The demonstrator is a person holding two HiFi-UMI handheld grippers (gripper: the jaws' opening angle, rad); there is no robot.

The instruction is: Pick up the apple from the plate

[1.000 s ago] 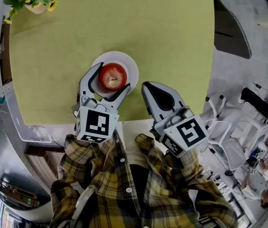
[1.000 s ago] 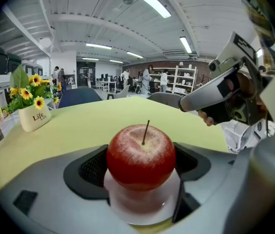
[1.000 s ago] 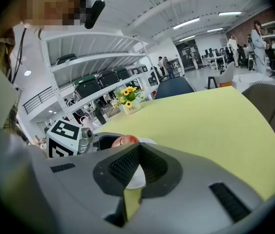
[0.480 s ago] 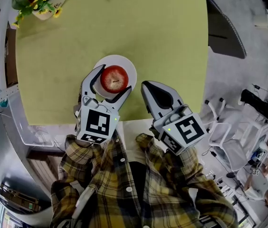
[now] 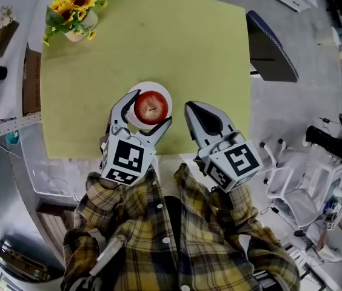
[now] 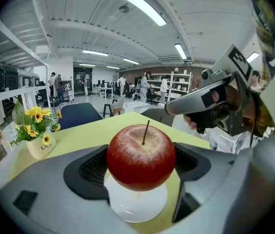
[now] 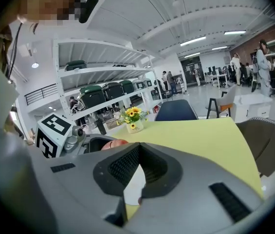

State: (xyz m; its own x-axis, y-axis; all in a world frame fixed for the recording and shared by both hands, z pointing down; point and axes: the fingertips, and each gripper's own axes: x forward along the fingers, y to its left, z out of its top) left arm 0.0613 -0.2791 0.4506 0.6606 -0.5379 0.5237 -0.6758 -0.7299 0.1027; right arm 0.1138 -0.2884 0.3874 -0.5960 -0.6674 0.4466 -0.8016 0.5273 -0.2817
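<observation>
Left tongs [image 5: 149,109] clamp the apple [image 5: 151,105] just above the plate [image 5: 150,85]; right tongs [image 5: 192,109] closed, empty, beside; sunflower vase [image 5: 77,18] well apart

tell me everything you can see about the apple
The apple is round and red, with a paler speckled patch around the stem hollow and a thin dark stem standing upright. Its skin looks smooth and whole. The left tool grips it, dark ribbed pads pressed on its two sides. It seems to hang just above the white plate rather than rest on it, over the yellow-green table. Nothing else touches it.
</observation>
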